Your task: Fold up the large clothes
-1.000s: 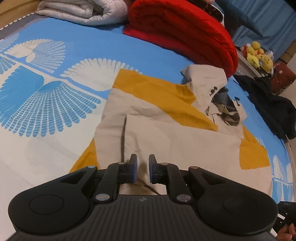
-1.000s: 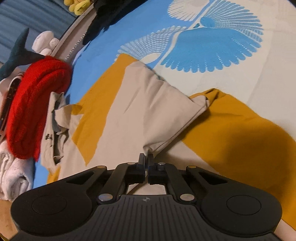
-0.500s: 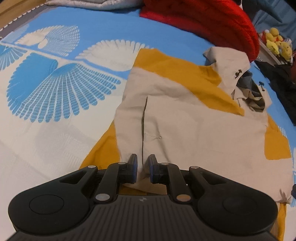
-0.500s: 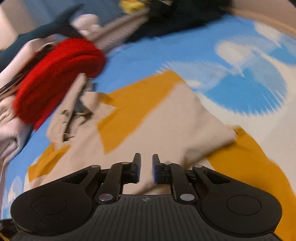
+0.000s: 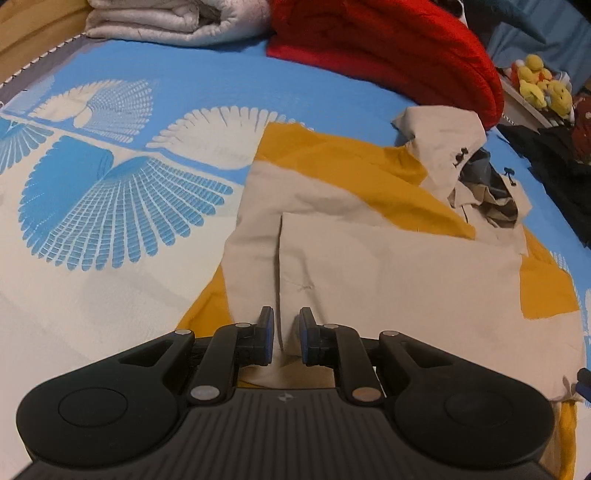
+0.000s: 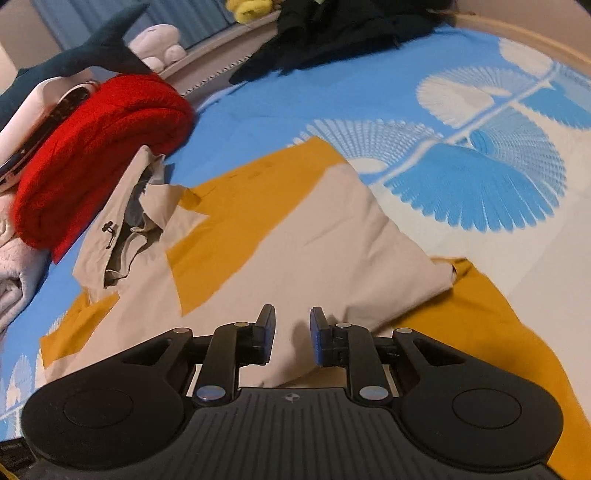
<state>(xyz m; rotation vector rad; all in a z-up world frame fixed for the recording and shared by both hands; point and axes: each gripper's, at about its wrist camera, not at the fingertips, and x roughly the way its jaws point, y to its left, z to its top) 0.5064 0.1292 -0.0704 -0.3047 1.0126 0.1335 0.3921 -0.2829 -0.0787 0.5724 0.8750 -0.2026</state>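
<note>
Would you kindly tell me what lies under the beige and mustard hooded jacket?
The beige and mustard hooded jacket lies on a blue and white feather-patterned bedsheet. Whatever lies beneath its folded panels is hidden.

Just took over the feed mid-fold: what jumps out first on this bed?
The beige and mustard hooded jacket lies spread mid-bed on the blue fan-print sheet, one sleeve already folded across it. A bright red blanket is piled beyond its hood. Both grippers' jaws hover slightly apart above the near fabric, gripping nothing.

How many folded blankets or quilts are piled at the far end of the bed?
2: a red blanket by the jacket's hood, and a pale quilt beside it, on the side away from the yellow toys. More may lie out of frame.
</note>
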